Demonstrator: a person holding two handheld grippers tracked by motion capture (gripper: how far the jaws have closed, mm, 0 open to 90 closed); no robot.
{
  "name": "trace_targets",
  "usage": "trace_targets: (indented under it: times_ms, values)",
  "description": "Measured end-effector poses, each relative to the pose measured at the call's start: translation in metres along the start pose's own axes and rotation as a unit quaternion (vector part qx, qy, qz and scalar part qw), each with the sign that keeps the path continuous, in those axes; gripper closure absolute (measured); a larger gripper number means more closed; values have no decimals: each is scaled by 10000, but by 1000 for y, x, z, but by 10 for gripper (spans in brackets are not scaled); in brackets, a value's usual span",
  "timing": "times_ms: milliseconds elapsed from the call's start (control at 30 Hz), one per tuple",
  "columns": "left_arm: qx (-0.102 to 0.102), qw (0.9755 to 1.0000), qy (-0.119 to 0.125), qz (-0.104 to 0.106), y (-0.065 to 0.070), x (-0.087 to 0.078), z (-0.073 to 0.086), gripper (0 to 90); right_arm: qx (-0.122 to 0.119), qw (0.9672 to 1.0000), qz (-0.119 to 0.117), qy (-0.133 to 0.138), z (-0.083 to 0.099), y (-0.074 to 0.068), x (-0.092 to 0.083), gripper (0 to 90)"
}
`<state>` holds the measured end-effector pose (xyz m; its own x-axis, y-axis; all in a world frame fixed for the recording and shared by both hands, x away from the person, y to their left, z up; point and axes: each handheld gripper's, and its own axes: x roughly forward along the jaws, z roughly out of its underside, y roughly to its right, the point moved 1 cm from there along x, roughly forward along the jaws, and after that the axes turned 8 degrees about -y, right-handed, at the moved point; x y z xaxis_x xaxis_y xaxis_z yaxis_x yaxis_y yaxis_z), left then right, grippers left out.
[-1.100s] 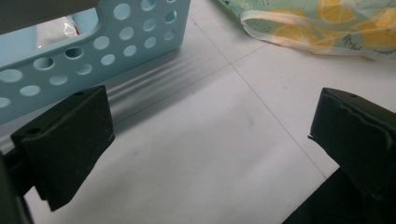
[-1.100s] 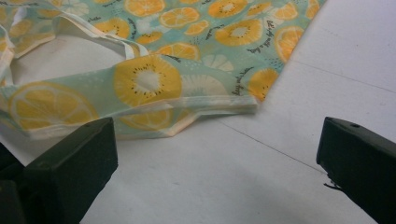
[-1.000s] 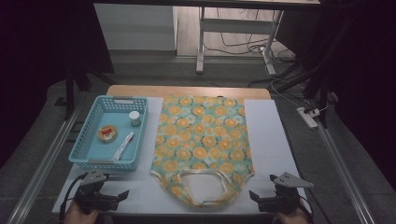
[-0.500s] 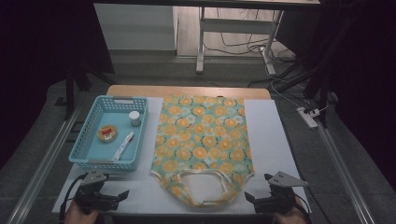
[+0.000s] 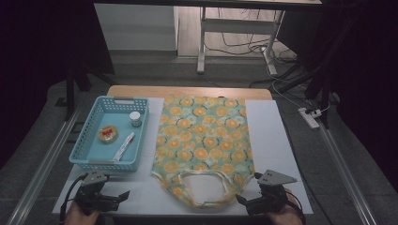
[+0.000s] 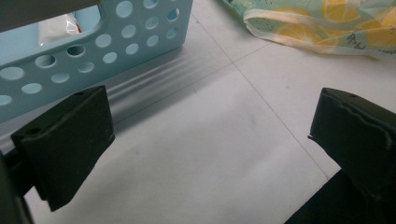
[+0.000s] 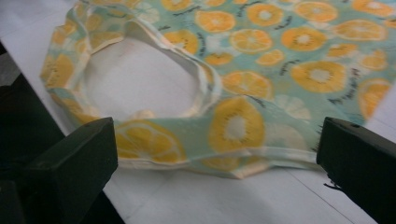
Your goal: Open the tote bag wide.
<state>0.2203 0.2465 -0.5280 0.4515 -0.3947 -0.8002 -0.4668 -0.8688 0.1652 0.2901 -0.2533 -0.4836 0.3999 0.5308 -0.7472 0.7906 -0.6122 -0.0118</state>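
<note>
Orange-print cloth bag (image 7: 261,70) before spread right gripper (image 7: 217,154)

High view overlooks table (image 5: 277,140); gripper views skim it closely.

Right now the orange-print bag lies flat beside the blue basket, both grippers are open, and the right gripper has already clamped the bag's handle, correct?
Not quite. The right gripper has not clamped anything: in the right gripper view its jaws stand wide apart with the handle of the orange-print bag lying on the table between them, untouched. The rest holds: the bag lies flat beside the blue basket, and the left gripper is open too.
</note>
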Motion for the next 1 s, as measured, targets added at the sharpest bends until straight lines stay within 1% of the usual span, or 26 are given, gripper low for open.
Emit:
trace_targets:
  times_ms: [200,233,267,433,467,567,633,667,733,800,867,1000]
  values:
    - [-12,10000,-3,5,0,0,0,0,-110,9996,-201,-135,-11,-10,7,0]
    - [-12,10000,-6,4,0,0,0,0,-154,9994,-268,-179,-14,-13,9,0]
    - [-13,10000,-7,5,0,0,0,0,-154,9994,-268,-179,-14,-13,9,0]
    - [-17,10000,-18,10,0,1,0,0,-206,9982,-459,-311,-23,-22,19,0]
    - [-15,10000,-27,15,0,1,0,0,-206,9982,-459,-311,-23,-22,19,0]
    - [-21,10000,-30,17,-1,1,0,0,-333,9974,-497,-410,-28,-30,27,0]
    - [-19,10000,-37,25,-1,1,0,0,-358,9971,-522,-428,-30,-32,29,0]
    - [-17,10000,-37,26,-1,1,0,0,-407,9966,-545,-474,-32,-36,33,0]
    - [-14,10000,-40,27,-1,1,0,0,-475,9958,-579,-531,-34,-40,37,0]
    - [-10,10000,-44,24,0,1,0,0,-565,9950,-576,-585,-35,-43,42,0]
    - [-7,10000,-47,22,0,1,-1,0,-593,9947,-565,-623,-35,-45,44,0]
    - [6,10000,-58,29,0,1,-1,0,-717,9933,-452,-787,-35,-50,53,0]
